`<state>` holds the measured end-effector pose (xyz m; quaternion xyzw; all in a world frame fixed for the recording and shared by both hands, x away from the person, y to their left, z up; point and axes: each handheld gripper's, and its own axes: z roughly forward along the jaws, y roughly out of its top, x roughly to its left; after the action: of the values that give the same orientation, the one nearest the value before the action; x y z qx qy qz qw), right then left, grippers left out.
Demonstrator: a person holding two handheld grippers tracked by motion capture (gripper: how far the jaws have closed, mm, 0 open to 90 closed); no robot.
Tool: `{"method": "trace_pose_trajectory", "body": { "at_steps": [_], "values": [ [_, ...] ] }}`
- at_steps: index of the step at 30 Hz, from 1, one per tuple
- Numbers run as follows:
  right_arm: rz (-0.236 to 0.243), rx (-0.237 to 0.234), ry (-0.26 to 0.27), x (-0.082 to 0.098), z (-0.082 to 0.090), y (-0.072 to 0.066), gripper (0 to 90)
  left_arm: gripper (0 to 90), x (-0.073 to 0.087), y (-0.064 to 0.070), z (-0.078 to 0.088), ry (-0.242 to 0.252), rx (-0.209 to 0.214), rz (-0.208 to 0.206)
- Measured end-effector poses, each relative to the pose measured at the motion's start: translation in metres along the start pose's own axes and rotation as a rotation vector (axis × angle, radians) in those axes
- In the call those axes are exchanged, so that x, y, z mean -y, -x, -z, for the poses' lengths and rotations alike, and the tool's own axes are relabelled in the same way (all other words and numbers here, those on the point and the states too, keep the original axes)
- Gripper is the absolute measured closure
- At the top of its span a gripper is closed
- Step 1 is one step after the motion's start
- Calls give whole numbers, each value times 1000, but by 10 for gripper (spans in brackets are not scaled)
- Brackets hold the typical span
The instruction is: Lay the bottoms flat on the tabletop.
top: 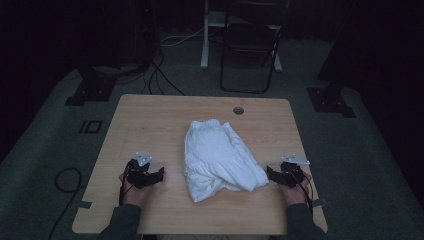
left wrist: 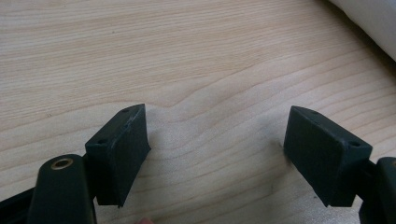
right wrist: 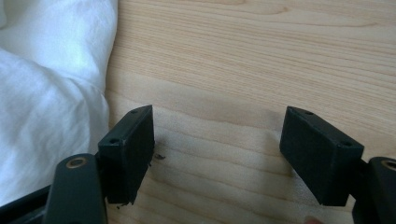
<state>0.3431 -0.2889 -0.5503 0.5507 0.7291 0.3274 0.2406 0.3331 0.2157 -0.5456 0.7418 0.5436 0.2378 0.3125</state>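
White garment (top: 218,159) on table (top: 150,120): long axis near-to-far, waistband at far end.

Table (top: 150,125): pale wood-grain top, smooth, matt. Garment (top: 217,157): soft white cloth, gathered and creased. Left gripper (left wrist: 215,149) and right gripper (right wrist: 217,151): matt black plastic jaws

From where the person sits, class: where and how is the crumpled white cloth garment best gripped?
Probably the crumpled white cloth garment at its loose lower right corner, approached from the right by the open right gripper: that bunched edge lies nearest it, raised enough to pinch.
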Motion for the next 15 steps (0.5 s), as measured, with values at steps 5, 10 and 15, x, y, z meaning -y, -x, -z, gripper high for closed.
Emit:
{"method": "trace_pose_trajectory", "body": {
  "at_steps": [5, 10, 15],
  "values": [
    [13, -12, -7, 1, 1, -2, 239, 235, 1, 3, 1, 1, 3, -1],
    [35, -35, 69, -3, 27, -11, 337, 311, -2, 16, 17, 57, 102, -9],
    [99, -233, 84, -5, 48, -34, 267, 271, -6, 64, 30, 93, 238, -159]
  ]
}}
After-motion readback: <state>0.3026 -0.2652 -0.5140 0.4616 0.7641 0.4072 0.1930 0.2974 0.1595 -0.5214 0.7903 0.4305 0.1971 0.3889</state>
